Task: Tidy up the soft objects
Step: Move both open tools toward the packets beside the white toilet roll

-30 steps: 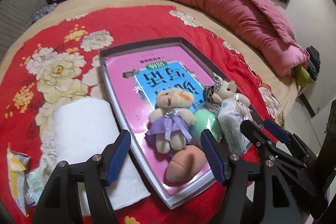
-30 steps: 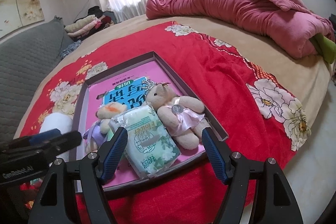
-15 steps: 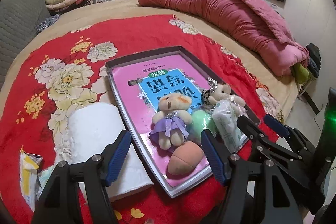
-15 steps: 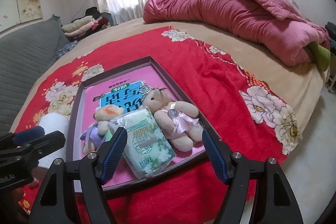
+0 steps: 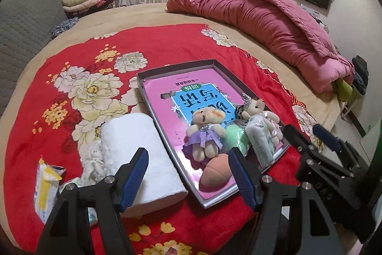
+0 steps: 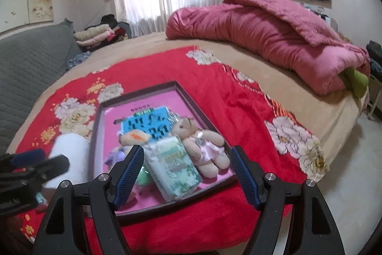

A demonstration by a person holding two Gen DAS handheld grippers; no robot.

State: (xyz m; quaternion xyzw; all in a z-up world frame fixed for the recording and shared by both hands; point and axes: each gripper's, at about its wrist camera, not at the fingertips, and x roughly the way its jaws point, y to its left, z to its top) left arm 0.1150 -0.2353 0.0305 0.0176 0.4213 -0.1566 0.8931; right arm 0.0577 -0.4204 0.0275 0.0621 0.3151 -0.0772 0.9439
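Observation:
A shallow pink-lined tray (image 5: 152, 97) (image 6: 100, 116) lies on the red floral blanket. In it sit a bear in a purple dress (image 5: 206, 133) (image 6: 133, 136), a bear in a pink dress (image 5: 256, 108) (image 6: 203, 145), a green tissue pack (image 5: 259, 145) (image 6: 175, 167), a green sponge (image 5: 236, 136) and a peach-coloured sponge (image 5: 214, 175). My left gripper (image 5: 188, 177) is open and empty, above the tray's near corner. My right gripper (image 6: 187, 173) is open and empty, above the tissue pack. It also shows at the right of the left wrist view (image 5: 308, 135).
A white paper roll (image 5: 138, 157) (image 6: 69, 149) lies left of the tray, with a yellow-and-white packet (image 5: 44, 185) beyond it. A bunched pink quilt (image 5: 274, 23) (image 6: 274, 40) lies at the far right. The bed's edge (image 6: 346, 135) drops to the floor on the right.
Both grippers have pulled back and up from the tray, which now looks smaller and farther. Both stay open and empty. The objects in the tray have not moved.

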